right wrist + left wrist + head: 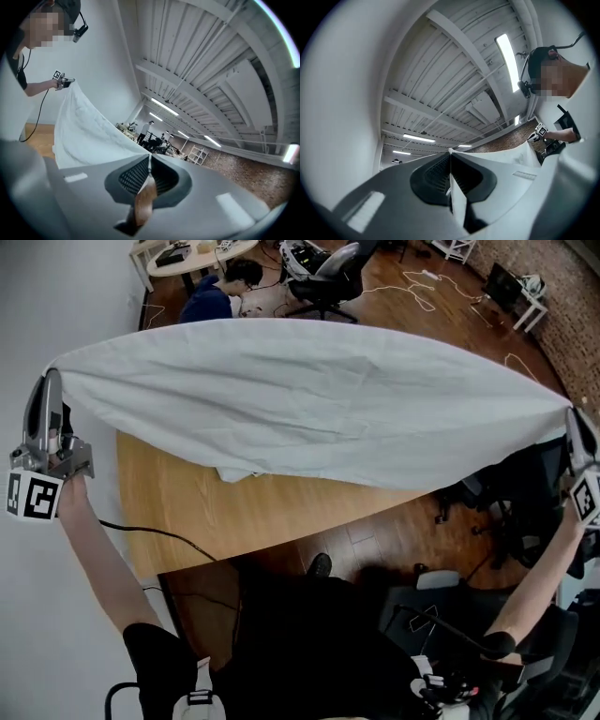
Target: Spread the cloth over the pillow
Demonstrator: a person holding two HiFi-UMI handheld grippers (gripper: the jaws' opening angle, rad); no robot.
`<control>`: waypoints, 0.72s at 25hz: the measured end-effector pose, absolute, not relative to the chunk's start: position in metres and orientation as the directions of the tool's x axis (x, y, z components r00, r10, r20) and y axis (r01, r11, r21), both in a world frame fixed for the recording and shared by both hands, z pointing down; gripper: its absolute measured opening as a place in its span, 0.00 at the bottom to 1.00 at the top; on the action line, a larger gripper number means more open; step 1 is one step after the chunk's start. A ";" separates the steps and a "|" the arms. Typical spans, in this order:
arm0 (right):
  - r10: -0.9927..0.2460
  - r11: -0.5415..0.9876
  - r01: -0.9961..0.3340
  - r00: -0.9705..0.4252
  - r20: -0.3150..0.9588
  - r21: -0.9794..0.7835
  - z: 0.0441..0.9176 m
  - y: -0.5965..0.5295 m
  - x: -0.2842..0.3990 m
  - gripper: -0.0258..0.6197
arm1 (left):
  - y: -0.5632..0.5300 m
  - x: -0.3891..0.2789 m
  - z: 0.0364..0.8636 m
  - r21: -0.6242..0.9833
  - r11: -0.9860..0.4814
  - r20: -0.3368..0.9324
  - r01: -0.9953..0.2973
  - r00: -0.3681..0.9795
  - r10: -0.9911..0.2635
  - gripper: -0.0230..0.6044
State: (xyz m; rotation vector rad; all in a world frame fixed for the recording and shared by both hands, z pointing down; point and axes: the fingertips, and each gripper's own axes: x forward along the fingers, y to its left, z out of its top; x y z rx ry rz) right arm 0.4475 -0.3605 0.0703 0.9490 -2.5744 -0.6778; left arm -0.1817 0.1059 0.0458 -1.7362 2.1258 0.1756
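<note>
- The left gripper (52, 376) is clenching one corner of the cloth (309, 399). The right gripper (571, 413) is pinching the opposite corner, and both gripper views show the jaws pressed together on fabric.
- The arms are reaching wide to the left and right, so the cloth is stretching broad in the air above the wooden table (234, 512), with a lower fold drooping toward the tabletop.
- The pillow is not showing, and it is probably lying hidden under the sheet.
</note>
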 end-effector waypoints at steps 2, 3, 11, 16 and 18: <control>-0.679 0.657 -0.551 -0.729 0.088 0.514 0.079 -0.365 0.483 0.07 | 0.106 -0.141 0.062 -0.121 0.215 -0.378 -0.969 -0.155 -0.913 0.05; -0.685 0.653 -0.567 -0.725 0.071 0.502 0.085 -0.365 0.499 0.07 | 0.113 -0.119 0.070 -0.107 0.204 -0.379 -0.973 -0.150 -0.913 0.05; -0.713 0.653 -0.659 -0.701 0.010 0.373 0.133 -0.369 0.562 0.07 | 0.177 -0.010 0.089 -0.182 0.237 -0.364 -0.954 -0.158 -0.918 0.05; -0.733 0.607 -0.660 -0.680 -0.010 0.442 0.105 -0.380 0.527 0.07 | 0.160 -0.043 0.078 -0.181 0.228 -0.418 -0.957 -0.135 -0.899 0.05; -0.739 0.599 -0.657 -0.674 0.000 0.457 0.099 -0.381 0.509 0.07 | 0.160 -0.066 0.090 -0.150 0.227 -0.423 -0.962 -0.145 -0.895 0.05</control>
